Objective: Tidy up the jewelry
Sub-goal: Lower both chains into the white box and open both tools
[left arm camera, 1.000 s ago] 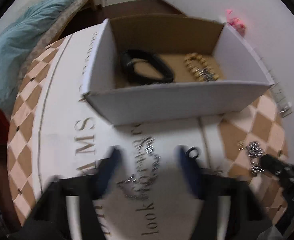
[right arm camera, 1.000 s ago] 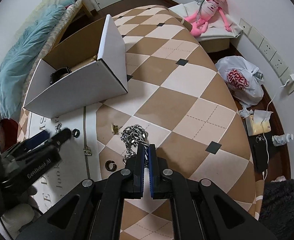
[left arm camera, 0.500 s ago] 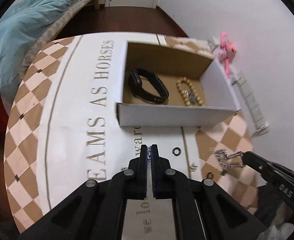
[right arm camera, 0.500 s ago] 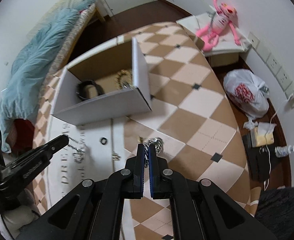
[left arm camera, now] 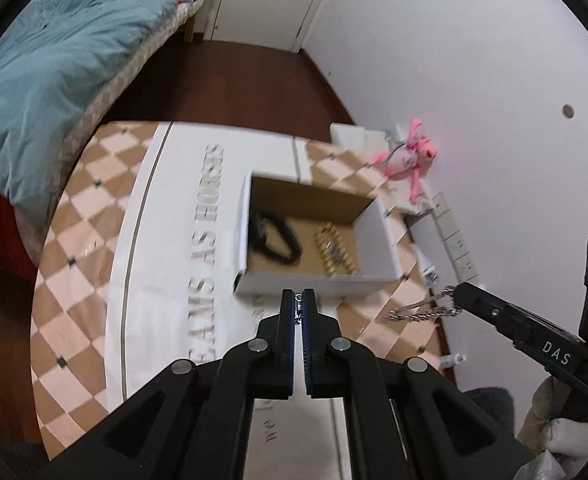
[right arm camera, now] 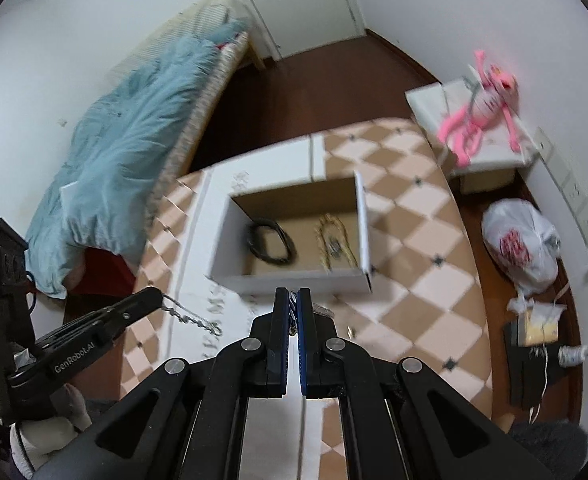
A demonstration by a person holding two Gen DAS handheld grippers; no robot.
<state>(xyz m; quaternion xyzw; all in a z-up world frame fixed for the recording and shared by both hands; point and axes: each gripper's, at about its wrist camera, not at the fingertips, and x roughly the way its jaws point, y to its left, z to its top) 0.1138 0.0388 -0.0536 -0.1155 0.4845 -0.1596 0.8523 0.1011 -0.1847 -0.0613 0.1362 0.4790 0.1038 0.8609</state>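
Both grippers clamped on chains, held above the table.
Left gripper (left arm camera: 298,303) pinches a thin silver chain (right arm camera: 191,314); right gripper (right arm camera: 292,300) holds a chunky chain (left arm camera: 424,311). Cardboard box (right arm camera: 294,278) just beyond, holding black band (right arm camera: 270,241) left, bead bracelet (right arm camera: 334,242) right.

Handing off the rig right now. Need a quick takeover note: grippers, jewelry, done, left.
Left gripper: shut on a thin chain, dangling above the table.
Right gripper: shut on a chunky chain, also in the air.
Box: open, ahead of both grippers.
Done: black band and bead bracelet lie in the box.
Left: drop both chains in. Small pieces on the table are too blurred to tell.
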